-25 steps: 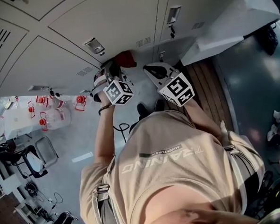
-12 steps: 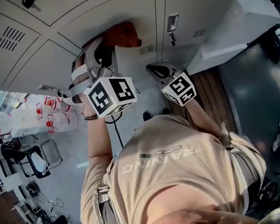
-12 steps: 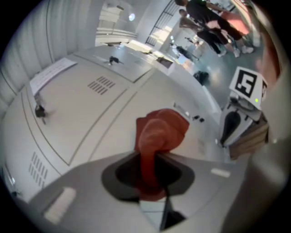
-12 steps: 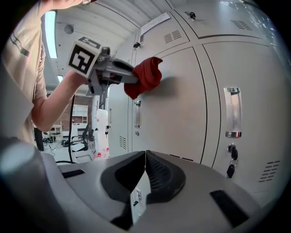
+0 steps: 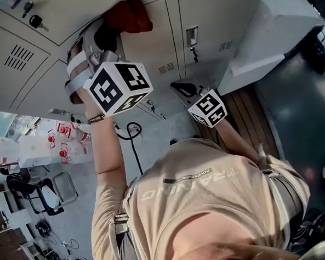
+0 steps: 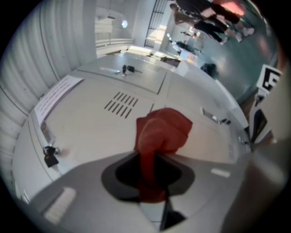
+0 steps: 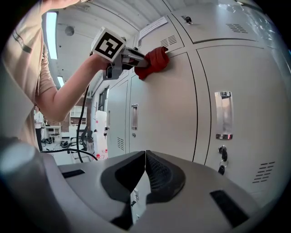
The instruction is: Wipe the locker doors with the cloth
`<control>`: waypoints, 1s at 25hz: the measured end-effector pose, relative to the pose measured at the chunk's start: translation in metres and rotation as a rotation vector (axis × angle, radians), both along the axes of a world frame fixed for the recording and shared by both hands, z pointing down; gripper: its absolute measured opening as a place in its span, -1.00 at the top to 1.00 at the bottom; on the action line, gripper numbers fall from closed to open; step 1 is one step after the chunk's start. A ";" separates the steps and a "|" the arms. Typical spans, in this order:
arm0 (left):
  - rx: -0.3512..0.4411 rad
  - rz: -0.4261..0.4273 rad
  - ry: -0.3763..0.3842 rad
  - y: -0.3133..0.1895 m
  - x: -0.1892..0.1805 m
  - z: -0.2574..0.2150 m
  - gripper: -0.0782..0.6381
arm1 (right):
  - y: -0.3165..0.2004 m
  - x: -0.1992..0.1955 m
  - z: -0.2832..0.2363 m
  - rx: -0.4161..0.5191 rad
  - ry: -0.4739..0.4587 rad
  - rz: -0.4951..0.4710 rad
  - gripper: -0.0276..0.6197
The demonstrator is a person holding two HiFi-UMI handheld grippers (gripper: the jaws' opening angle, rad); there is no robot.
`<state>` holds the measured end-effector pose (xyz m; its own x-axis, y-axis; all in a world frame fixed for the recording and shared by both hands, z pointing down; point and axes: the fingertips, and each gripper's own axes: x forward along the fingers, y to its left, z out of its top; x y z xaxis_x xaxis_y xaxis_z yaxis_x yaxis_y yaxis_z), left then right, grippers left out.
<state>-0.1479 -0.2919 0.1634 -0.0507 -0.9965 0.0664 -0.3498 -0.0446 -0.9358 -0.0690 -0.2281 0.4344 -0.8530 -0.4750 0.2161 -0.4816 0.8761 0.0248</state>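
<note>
A red cloth point(image 5: 128, 15) is pressed flat against a pale grey locker door point(image 5: 146, 45) near its top edge. My left gripper point(image 6: 150, 161) is shut on the cloth point(image 6: 161, 132), which bunches out past the jaws onto the door point(image 6: 91, 132). From the right gripper view the cloth point(image 7: 154, 59) and the left gripper point(image 7: 138, 59) show high on the door point(image 7: 163, 104). My right gripper point(image 7: 145, 159) is shut with nothing in it and hangs lower, away from the lockers. In the head view the right gripper point(image 5: 183, 89) is to the right of the left arm.
Locker doors carry handles point(image 7: 223, 113), vent slots point(image 6: 120, 104) and keys in locks point(image 6: 50, 157). A black cable point(image 5: 131, 135) hangs below the left arm. A wooden bench point(image 5: 243, 108) runs along the lockers. Chairs point(image 5: 43, 191) and bottles point(image 5: 64, 143) stand on the floor at left.
My left gripper has risen with the red cloth from the lower part of the door to its top. The right gripper has stayed about where it was.
</note>
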 end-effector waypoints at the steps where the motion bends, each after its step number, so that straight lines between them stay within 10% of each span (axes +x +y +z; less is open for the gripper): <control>1: -0.002 -0.005 -0.007 -0.001 0.000 0.004 0.56 | -0.001 0.002 0.001 -0.002 0.000 0.004 0.87; 25: -0.522 0.027 0.191 -0.005 0.003 0.273 0.56 | 0.006 0.012 0.044 -0.106 0.042 0.047 0.87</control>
<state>-0.1453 -0.2971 0.4367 0.0357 -0.8296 0.5572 -0.5038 -0.4965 -0.7069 -0.0568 -0.2219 0.4782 -0.8197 -0.4863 0.3025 -0.5223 0.8515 -0.0462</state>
